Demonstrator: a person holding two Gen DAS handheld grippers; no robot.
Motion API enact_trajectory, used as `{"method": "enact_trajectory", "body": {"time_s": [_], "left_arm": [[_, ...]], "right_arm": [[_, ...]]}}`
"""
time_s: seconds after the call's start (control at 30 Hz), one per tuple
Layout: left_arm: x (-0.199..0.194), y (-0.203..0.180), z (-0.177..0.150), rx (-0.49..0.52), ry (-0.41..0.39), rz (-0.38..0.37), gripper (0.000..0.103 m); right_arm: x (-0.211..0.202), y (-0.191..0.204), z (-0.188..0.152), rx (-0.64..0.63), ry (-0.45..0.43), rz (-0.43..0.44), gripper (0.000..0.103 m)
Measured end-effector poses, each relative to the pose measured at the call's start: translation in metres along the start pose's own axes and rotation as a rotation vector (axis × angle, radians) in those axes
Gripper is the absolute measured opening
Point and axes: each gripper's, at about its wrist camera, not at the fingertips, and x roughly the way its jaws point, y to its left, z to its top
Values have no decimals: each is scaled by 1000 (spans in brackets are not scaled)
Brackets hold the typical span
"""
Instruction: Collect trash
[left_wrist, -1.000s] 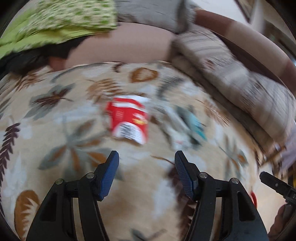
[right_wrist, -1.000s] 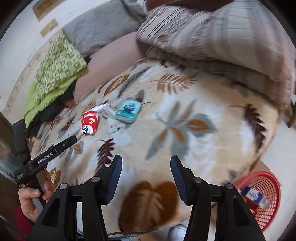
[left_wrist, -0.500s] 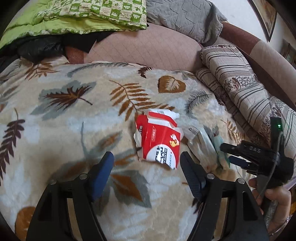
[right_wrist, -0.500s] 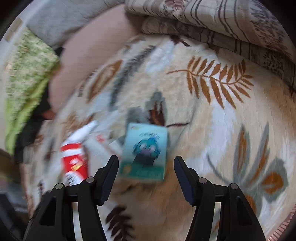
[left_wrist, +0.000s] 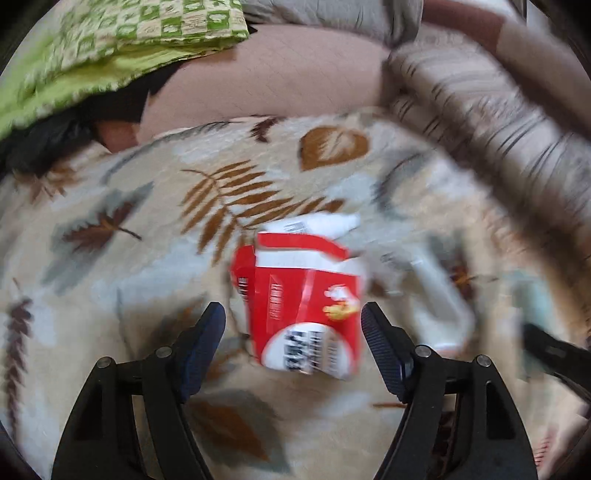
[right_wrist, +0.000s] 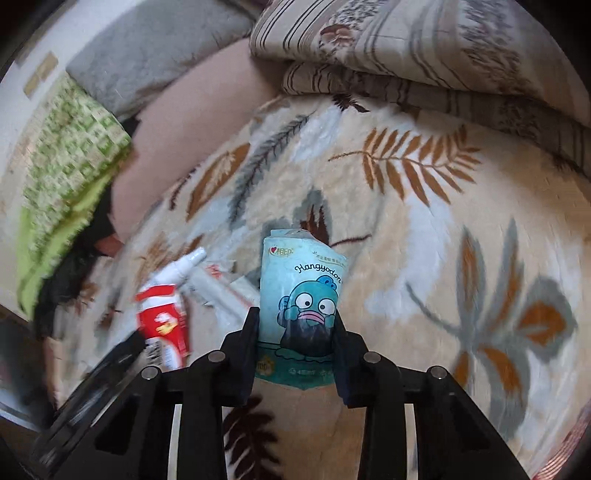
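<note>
A crumpled red and white carton (left_wrist: 306, 306) lies on the leaf-patterned blanket (left_wrist: 129, 258). My left gripper (left_wrist: 293, 328) is open, its jaws on either side of the carton's near end. A white tube (left_wrist: 325, 223) lies just beyond the carton. My right gripper (right_wrist: 297, 325) is shut on a light blue cartoon tissue pack (right_wrist: 301, 295). The red carton (right_wrist: 164, 325) and white tube (right_wrist: 184, 267) also show to the left in the right wrist view.
White wrappers (right_wrist: 225, 295) lie between the carton and the pack. Striped folded bedding (right_wrist: 424, 55) lies behind, a green checked quilt (right_wrist: 66, 158) at the left. A red basket rim (right_wrist: 569, 454) shows at the lower right.
My right gripper moved onto the blue pack and closed on it. My left gripper moved closer, so the red carton now sits between its open jaws.
</note>
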Motion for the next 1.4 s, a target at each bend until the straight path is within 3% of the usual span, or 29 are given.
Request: {"method": "enact_trajectory", "body": {"time_s": [0.03,0.1,0.17,0.23,0.3,0.47,0.8,1.03,1.17,1.4], "left_arm": [[7,0,-1,-1,18,12,75],[20,4,-3,-27,65,-59,75],[25,10,-3,-68,53,-91,75],[24,13,-2,-73,23,-97,54],[21,13,-2,-80,11,-134,43],[7,0,-8,-47,4,-139,29],[-92,1,-34,-30,-141,-110,29],[-141,-6,-72,-6,-164,-96,29],[-136,-15,-97,10,-164,-76,29],[-111,-24,-103,57,-166,-37,29]], "right_arm": [[-4,-2,-3,14,6,13,37],[-10,-2,-10,15,25,46,37],[-14,-2,-15,16,26,66,37],[-14,1,-18,6,32,82,37],[-12,4,-19,-7,38,92,37],[-14,6,-22,-31,38,97,37],[-62,15,-42,-138,-48,36,37],[-94,20,-76,-251,-58,37,37],[-105,20,-87,-319,-119,-6,37],[-83,16,-91,-349,-99,-34,37]]}}
